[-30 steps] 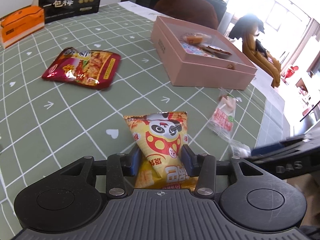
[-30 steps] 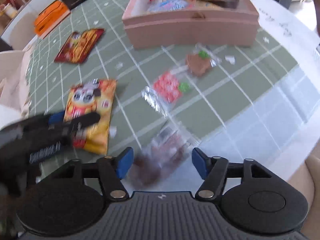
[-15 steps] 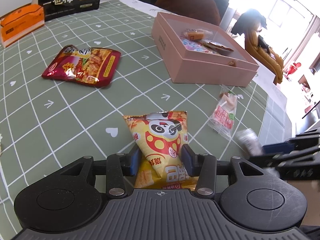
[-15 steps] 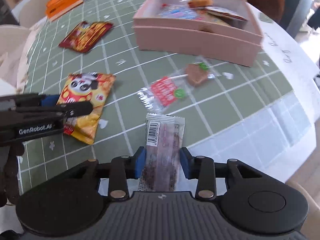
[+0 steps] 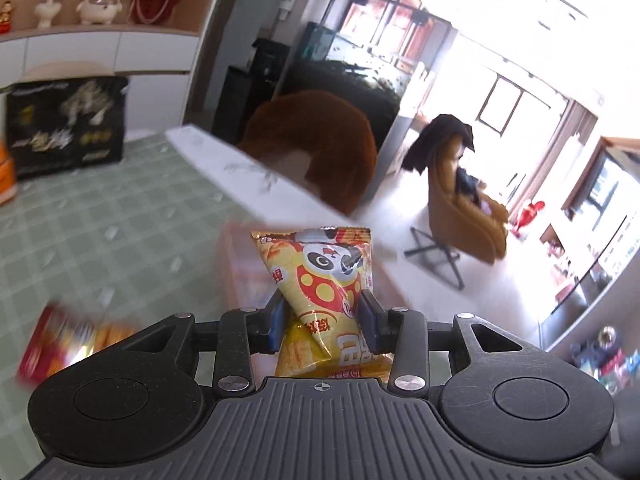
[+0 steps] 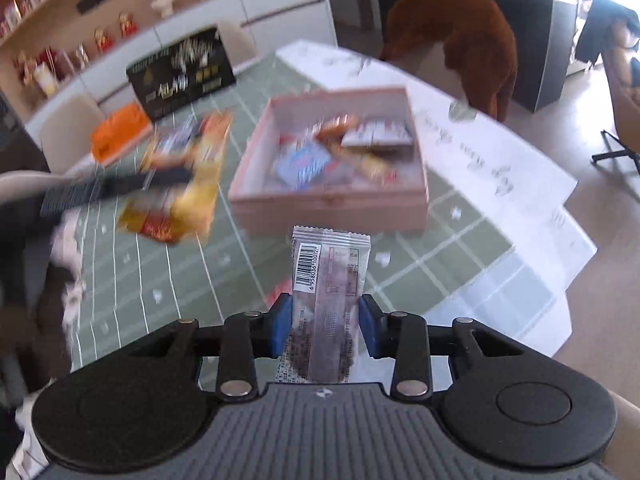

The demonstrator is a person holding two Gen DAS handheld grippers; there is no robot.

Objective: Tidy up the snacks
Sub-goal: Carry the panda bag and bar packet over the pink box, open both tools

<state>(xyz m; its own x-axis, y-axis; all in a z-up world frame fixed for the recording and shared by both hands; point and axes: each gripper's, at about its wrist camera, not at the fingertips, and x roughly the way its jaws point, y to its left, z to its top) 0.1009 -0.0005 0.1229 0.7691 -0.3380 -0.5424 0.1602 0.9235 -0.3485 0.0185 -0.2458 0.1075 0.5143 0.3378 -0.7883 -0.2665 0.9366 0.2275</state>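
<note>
Both grippers are carrying snacks toward the pink box (image 6: 332,204) at frame centre: left gripper (image 5: 323,322) clamping a panda chip bag (image 5: 326,280), right gripper (image 6: 325,326) pinching a barcoded silver packet (image 6: 330,276).

Sunlit windows (image 5: 516,100), brown chair (image 5: 312,148), shelves (image 6: 80,20)

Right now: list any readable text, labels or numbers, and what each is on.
"6958036100727" (last digits uncertain): barcode on the silver wrapper held in the right gripper.
Large yellow characters on the panda snack bag in the left gripper: partly hidden, unreadable.
Gold lettering on the black box: blurred.
Snacks in the pink box: blurred.
</note>
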